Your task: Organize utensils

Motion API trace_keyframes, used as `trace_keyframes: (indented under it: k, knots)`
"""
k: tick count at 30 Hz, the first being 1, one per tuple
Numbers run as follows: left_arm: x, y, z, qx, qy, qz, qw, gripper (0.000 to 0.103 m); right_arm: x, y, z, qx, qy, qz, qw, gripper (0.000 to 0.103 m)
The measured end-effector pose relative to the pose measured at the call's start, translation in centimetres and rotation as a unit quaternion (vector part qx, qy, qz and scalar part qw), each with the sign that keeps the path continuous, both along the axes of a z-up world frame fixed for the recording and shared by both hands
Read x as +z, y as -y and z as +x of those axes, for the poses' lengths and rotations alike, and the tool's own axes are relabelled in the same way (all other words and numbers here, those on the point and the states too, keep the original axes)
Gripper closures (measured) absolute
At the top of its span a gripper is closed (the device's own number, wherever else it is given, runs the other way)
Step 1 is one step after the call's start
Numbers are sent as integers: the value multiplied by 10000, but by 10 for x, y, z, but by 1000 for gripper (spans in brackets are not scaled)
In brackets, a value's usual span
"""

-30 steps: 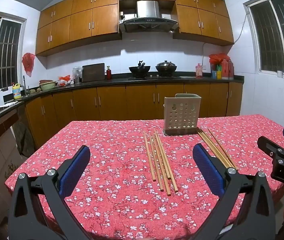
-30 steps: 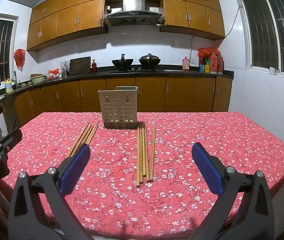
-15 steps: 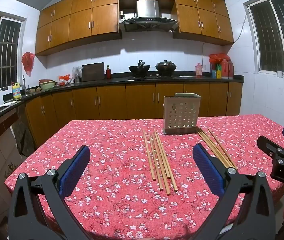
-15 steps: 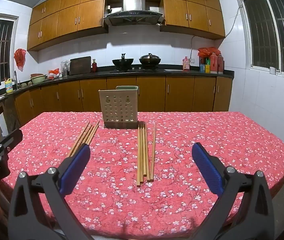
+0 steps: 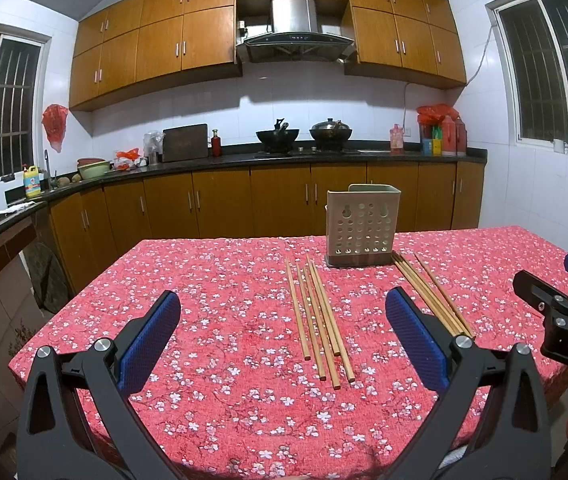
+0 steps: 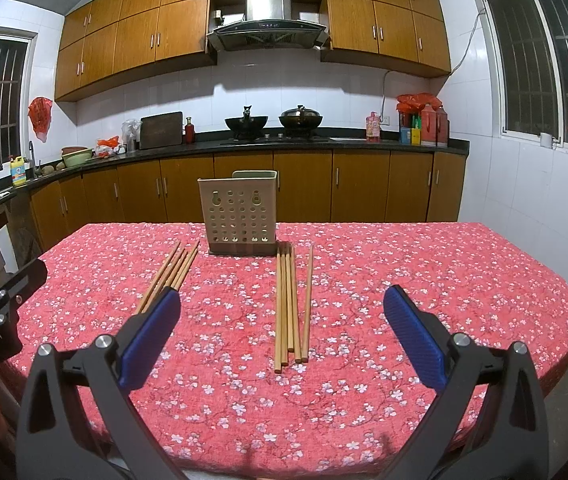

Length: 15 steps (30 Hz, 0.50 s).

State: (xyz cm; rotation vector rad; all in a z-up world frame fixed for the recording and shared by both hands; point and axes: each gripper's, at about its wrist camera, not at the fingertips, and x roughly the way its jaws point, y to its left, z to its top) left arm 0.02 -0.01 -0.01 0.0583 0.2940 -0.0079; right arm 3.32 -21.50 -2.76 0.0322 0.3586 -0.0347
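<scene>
A beige perforated utensil holder (image 5: 362, 226) (image 6: 237, 214) stands upright on the red floral tablecloth (image 5: 223, 300) (image 6: 404, 280). Two loose groups of wooden chopsticks lie flat in front of it: a left group (image 5: 318, 318) (image 6: 168, 276) and a right group (image 5: 430, 294) (image 6: 290, 300). My left gripper (image 5: 284, 336) hovers open above the near table edge, short of the left group. My right gripper (image 6: 281, 332) is open too, with the near ends of the right group between its blue pads. Nothing is held.
Beyond the table runs a kitchen counter with wooden cabinets (image 5: 219, 208), two woks on a stove (image 5: 304, 136) and bottles at the right (image 5: 440, 130). The right gripper's body shows at the left view's right edge (image 5: 564, 320). A tiled wall with a window (image 6: 544, 60) stands to the right.
</scene>
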Motion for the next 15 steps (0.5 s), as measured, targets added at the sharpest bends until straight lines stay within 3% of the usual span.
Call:
trace_keyframes:
  k: [15]
  knots:
    - [0, 0, 0, 3, -15, 2, 10000, 2, -1, 0, 1, -1, -11, 2, 10000, 4]
